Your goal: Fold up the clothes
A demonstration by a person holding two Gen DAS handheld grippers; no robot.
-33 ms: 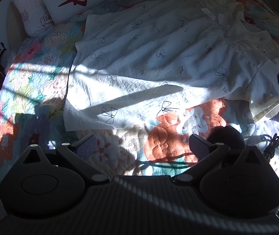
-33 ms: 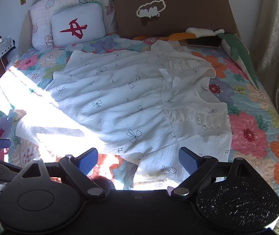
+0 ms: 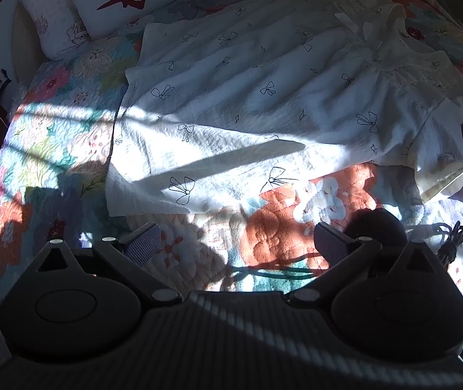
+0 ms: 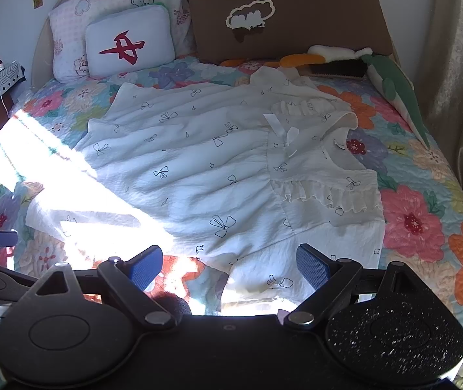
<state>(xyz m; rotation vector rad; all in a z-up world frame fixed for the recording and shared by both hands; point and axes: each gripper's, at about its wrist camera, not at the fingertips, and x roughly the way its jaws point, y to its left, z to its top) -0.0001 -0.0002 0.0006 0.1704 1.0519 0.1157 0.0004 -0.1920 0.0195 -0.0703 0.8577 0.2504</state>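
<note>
White dress (image 4: 199, 175) is showing a sparse print of small black outline bows; quilt (image 4: 410, 221) is showing pink, orange and purple flowers on pale blue. Small cushion (image 4: 129, 40) is showing a red character on pale blue, brown pillow (image 4: 296, 16) a white cloud shape, gripper pads (image 4: 311, 265) reading blue.

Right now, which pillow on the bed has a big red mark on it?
The small white pillow, leaning on the pink checked pillow. The brown pillow beside them shows a white cloud shape instead.
</note>
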